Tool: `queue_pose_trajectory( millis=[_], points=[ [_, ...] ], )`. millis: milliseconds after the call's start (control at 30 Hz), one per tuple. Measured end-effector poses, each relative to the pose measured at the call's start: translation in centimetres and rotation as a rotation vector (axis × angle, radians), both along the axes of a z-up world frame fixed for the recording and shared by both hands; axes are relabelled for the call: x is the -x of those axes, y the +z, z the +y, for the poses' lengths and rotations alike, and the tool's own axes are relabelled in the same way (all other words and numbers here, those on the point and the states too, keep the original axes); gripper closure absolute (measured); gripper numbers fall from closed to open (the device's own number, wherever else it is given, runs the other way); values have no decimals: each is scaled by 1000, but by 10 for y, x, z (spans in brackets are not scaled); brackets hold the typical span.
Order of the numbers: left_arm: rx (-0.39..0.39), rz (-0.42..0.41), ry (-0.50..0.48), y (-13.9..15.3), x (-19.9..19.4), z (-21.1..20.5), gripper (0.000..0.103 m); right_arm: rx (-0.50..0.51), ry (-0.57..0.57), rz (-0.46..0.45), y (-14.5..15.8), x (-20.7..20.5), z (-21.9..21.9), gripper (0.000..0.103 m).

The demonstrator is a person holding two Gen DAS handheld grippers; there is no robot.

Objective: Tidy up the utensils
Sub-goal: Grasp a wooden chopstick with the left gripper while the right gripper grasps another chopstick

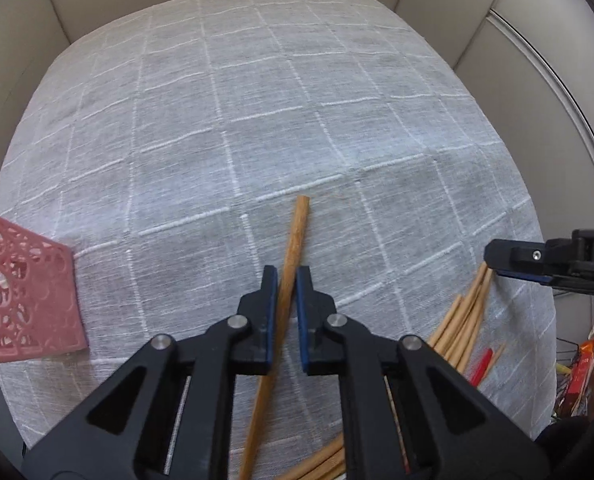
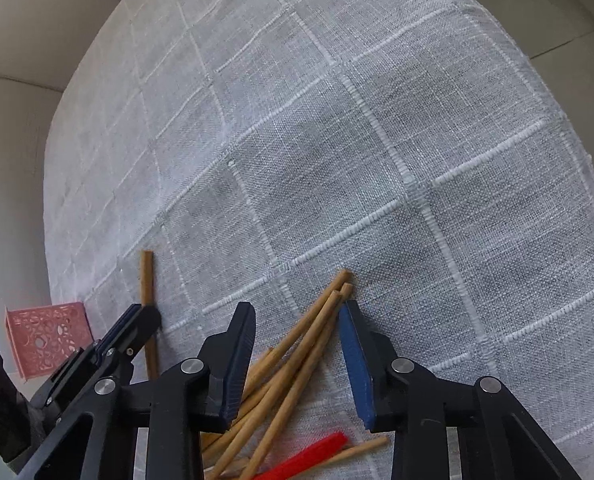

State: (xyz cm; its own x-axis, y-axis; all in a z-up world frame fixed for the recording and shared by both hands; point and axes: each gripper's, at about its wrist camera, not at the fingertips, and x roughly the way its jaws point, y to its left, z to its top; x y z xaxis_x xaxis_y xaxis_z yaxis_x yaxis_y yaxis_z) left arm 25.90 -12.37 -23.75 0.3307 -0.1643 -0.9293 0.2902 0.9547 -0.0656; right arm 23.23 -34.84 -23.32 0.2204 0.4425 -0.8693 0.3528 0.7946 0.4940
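left gripper [image 1: 286,280]: clamping one wooden chopstick [image 1: 295,236], pulling it apart from the pile
right gripper [image 2: 297,320]: jaws apart, straddling the chopstick pile [image 2: 297,364], not pinching yet
pink basket [image 1: 25,292]: waiting at the tablecloth [image 1: 257,100] edge, probably the drop-off

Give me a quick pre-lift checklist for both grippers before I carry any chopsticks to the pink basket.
1. Left gripper closed on the single chopstick: ok, jaws nearly shut around its shaft.
2. Single chopstick clear of the chopstick pile: ok, it lies apart.
3. Right gripper gripping: not ok, jaws straddle the pile's ends with a gap on both sides.
4. Red stick outside the right jaws: ok, it lies nearer the camera.
5. Pink basket reachable: ok, on the tablecloth at left.
6. Basket contents: cannot tell.
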Motion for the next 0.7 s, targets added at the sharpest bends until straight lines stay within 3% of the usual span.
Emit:
queue_pose_trajectory(
  millis=[167, 367, 433, 567, 700],
  points=[
    [11, 27, 48, -2, -3, 15, 93, -24, -6, -32, 12, -1, 10, 71],
    [11, 34, 41, 1, 4, 33, 93, 37, -5, 66, -5, -5, 13, 75],
    [7, 32, 38, 1, 6, 34, 93, 46, -20, 59, -6, -10, 14, 76],
    [4, 24, 37, -1, 4, 32, 93, 135, -11, 29, -1, -21, 23, 79],
    [-15, -1, 23, -3, -3, 24, 93, 287, 39, -5, 5, -27, 49, 79]
  ],
)
